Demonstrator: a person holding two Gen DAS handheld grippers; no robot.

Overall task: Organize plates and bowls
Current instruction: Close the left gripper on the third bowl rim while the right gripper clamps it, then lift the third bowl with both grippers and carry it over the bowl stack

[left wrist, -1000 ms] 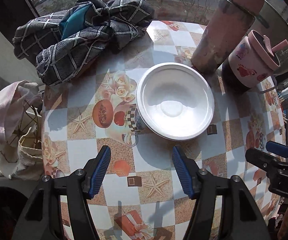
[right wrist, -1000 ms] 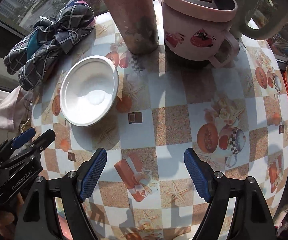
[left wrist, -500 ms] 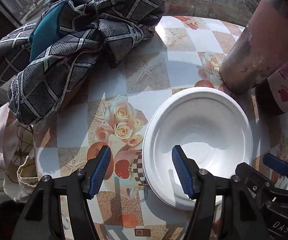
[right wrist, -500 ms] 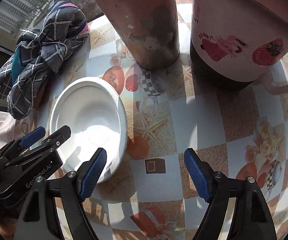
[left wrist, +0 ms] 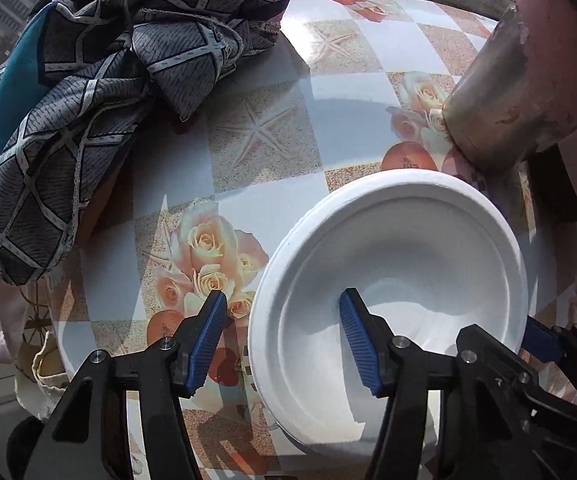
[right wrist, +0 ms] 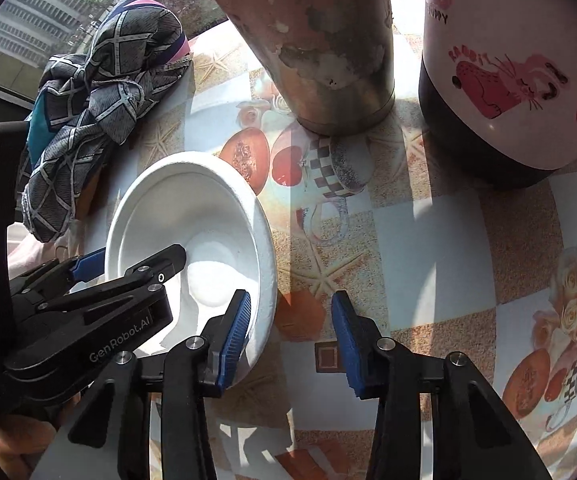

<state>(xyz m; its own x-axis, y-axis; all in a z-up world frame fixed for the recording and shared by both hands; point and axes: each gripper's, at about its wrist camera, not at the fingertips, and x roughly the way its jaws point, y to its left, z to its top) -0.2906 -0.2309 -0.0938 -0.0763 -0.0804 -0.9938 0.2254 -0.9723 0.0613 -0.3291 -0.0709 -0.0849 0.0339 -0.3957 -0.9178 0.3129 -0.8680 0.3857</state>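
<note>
On the patterned tabletop (left wrist: pixel 256 184), the white bowl (left wrist: pixel 408 264) is sitting upright just in front of the worn pink flask (right wrist: pixel 320 48), with both tools straddling opposite sides of its rim, apparently to lift it evenly. The left hand-held gripper (left wrist: pixel 284 336) has just been closing, one finger inside the bowl and one outside, yet its pads are still standing clear of the wall; the right hand-held gripper (right wrist: pixel 288 336) has been narrowing likewise, not yet pinching. Farther out, a checked cloth (left wrist: pixel 88 92) is lying bunched and a rabbit-print mug (right wrist: pixel 528 80) is standing beside the flask.
</note>
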